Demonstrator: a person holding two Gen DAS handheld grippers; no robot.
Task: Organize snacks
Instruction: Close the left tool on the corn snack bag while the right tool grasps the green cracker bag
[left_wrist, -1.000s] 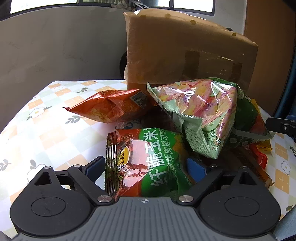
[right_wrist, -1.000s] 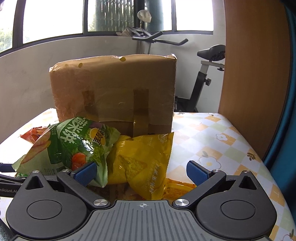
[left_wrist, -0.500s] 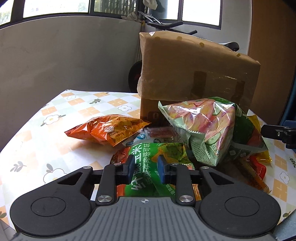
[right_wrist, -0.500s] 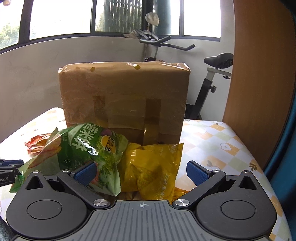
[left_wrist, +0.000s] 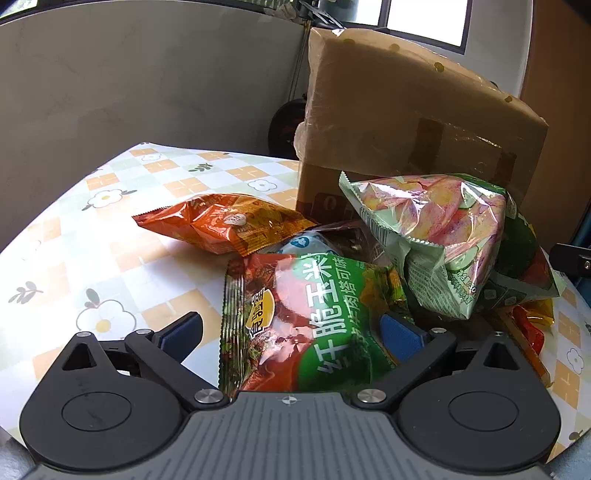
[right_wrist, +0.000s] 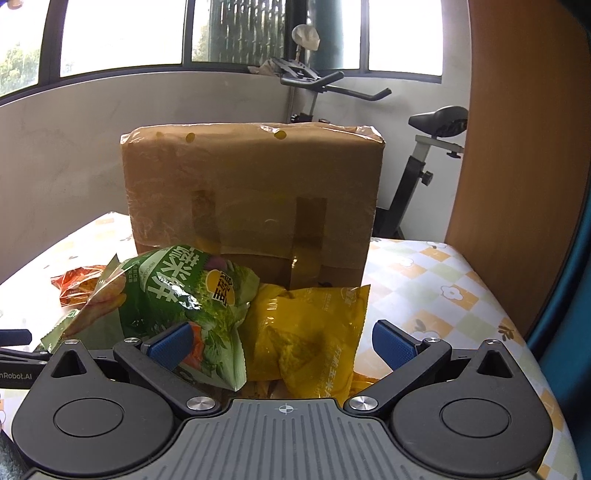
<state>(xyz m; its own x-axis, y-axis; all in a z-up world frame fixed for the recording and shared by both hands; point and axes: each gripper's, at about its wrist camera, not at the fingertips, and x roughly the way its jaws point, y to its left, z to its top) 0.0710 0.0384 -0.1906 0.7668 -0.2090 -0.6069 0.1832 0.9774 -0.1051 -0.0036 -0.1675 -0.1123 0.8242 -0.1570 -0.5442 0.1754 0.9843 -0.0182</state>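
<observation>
A red-and-green corn snack bag (left_wrist: 303, 321) lies on the table between the fingers of my left gripper (left_wrist: 291, 332), whose jaws are opening. The left pad stands clear of the bag, and the right pad sits at its edge without pinching it. Behind it lie an orange bag (left_wrist: 221, 225) and a puffed pale-green and pink bag (left_wrist: 436, 236). My right gripper (right_wrist: 280, 343) is open over a yellow bag (right_wrist: 310, 332) and a green bag (right_wrist: 184, 291), gripping neither.
A tall taped cardboard box (right_wrist: 251, 199) stands behind the pile, in the middle of the checked flower tablecloth (left_wrist: 92, 251). An exercise bike (right_wrist: 417, 155) and a wooden panel (right_wrist: 517, 147) are beyond the table. More red and yellow wrappers (left_wrist: 528, 328) lie at the right.
Half a second ago the left fingers were nearly shut over the red-and-green bag; now they are spread wide around it, and the view is lower. The right gripper has hardly moved.
</observation>
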